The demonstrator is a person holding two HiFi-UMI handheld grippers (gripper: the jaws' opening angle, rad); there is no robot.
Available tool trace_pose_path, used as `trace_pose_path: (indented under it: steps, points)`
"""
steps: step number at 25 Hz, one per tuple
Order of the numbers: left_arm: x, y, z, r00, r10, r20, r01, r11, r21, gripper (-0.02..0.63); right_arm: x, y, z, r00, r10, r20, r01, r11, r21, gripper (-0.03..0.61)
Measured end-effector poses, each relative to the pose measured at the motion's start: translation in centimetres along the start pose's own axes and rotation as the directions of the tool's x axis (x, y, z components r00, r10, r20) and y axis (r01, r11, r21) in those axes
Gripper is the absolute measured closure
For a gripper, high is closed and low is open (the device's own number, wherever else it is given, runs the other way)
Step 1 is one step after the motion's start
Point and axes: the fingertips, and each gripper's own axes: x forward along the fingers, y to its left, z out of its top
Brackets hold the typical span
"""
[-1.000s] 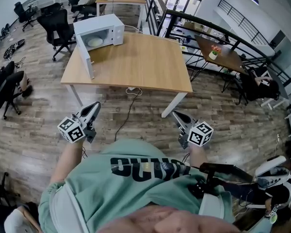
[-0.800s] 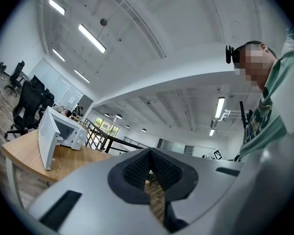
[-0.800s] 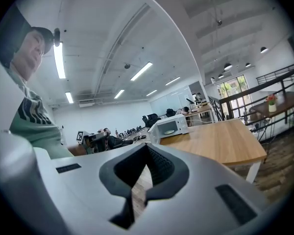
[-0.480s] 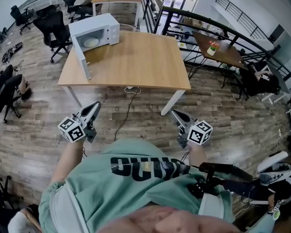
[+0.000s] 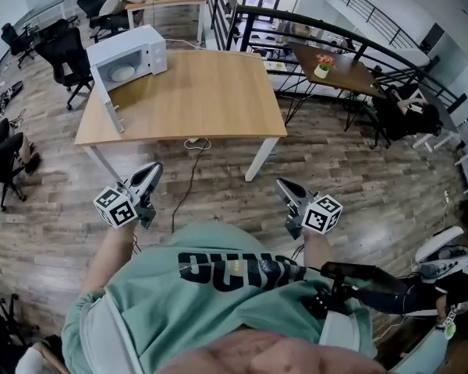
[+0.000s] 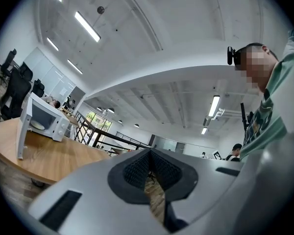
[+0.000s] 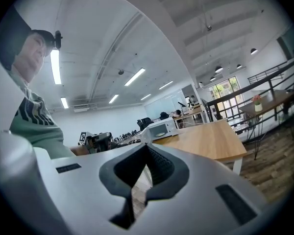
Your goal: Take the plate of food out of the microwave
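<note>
A white microwave (image 5: 129, 57) stands at the far left corner of a wooden table (image 5: 210, 92), its door (image 5: 108, 104) swung open toward me. Inside lies a pale plate (image 5: 123, 73). Both grippers hang in front of my body, over the floor and well short of the table. The left gripper (image 5: 150, 172) is shut and empty; the right gripper (image 5: 283, 185) is too. In the left gripper view the left gripper (image 6: 149, 155) points past the table's edge, with the microwave (image 6: 46, 119) far left. In the right gripper view the right gripper (image 7: 146, 151) points at the microwave (image 7: 159, 129).
Black office chairs (image 5: 62, 49) stand left of the table. A cable (image 5: 189, 178) trails on the wooden floor under it. A black railing (image 5: 296, 29) and a second table with a flower pot (image 5: 322, 62) lie to the right. A seated person (image 5: 409, 115) is at far right.
The table and microwave have slid left in the head view as the person moves. Both grippers keep their places before the body and stay shut.
</note>
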Motion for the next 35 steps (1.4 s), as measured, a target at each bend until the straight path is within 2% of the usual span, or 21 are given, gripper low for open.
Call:
trace_pose_path:
  steps: [9,20,28,35]
  points:
    - [5.6,-4.3,-3.0,0.999,-0.039,-0.017,0.039,0.999,-0.006,0.609,-6.3,-4.4,0.2,0.999,-0.031,0.016,0.03,0.999,0.021,0.571]
    - [6.8,-4.5,-4.5,0.999,-0.025,-0.031,0.025,0.999,-0.023,0.609,-6.4,-6.0,-1.3,1.0,-0.003,0.0,0.003,0.998,0.064,0.571]
    - [5.4,1.8,-2.9,1.0,-0.031,-0.002,0.03,0.998,-0.057,0.609,0.4,-5.1,-0.4,0.999,0.002,-0.037,0.0,0.999,0.042,0.571]
    - [5.3,10.6,3.5,0.997,-0.069,0.037,0.069,0.997,-0.014,0.609,10.0,-3.9,4.1,1.0,-0.01,-0.026,0.009,1.0,-0.026,0.571]
